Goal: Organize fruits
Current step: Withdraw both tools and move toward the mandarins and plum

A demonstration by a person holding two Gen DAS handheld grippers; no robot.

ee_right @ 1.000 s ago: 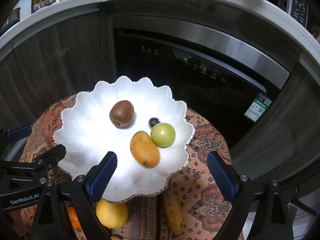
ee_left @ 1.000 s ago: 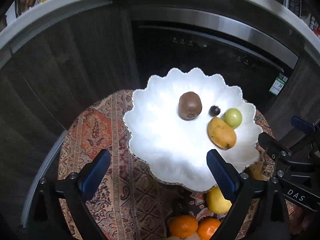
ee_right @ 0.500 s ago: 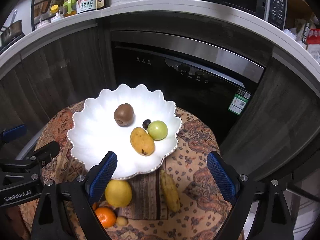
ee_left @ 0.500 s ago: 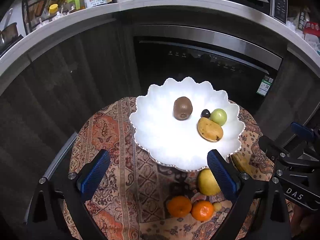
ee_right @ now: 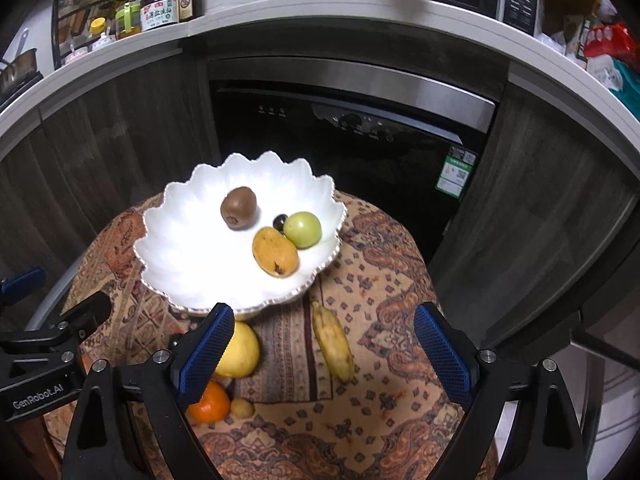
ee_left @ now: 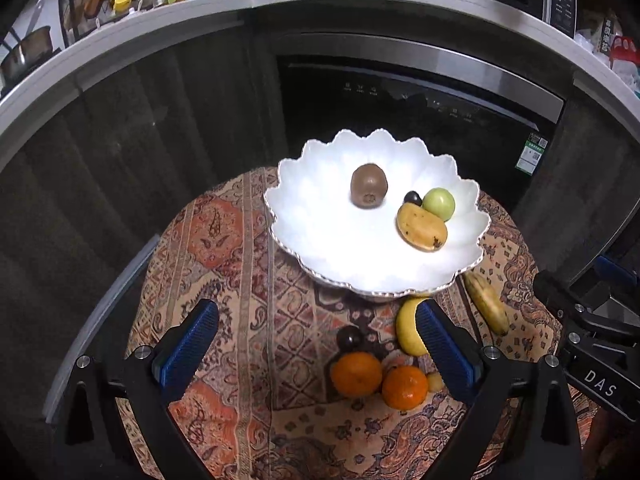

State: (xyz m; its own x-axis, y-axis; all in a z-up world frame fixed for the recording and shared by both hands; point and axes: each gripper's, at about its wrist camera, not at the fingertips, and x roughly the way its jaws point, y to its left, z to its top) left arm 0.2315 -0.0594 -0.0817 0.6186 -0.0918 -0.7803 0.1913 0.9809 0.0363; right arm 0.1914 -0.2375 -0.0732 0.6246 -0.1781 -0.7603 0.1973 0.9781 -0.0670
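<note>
A white scalloped bowl (ee_left: 320, 232) (ee_right: 188, 248) stands on a small table with a patterned cloth. It holds a kiwi (ee_left: 369, 186) (ee_right: 239, 208), a dark grape (ee_left: 412, 198), a green fruit (ee_left: 439, 204) (ee_right: 303, 229) and a mango (ee_left: 421, 227) (ee_right: 275, 252). On the cloth in front lie a lemon (ee_right: 240, 350) (ee_left: 406, 330), two oranges (ee_left: 356, 374) (ee_left: 405, 387), a small banana (ee_right: 333, 342) (ee_left: 487, 302) and a dark fruit (ee_left: 349, 337). My left gripper (ee_left: 316, 350) and right gripper (ee_right: 324, 350) are open and empty, above the near fruits.
A dark oven (ee_right: 352, 136) and wood cabinets (ee_left: 120, 152) stand behind the table. A countertop (ee_right: 120, 44) above carries bottles and jars. The patterned cloth (ee_right: 380, 420) covers the round table to its edges.
Both grippers have pulled back and up from the bowl. The bowl looks smaller and the fruits on the cloth have come into view.
</note>
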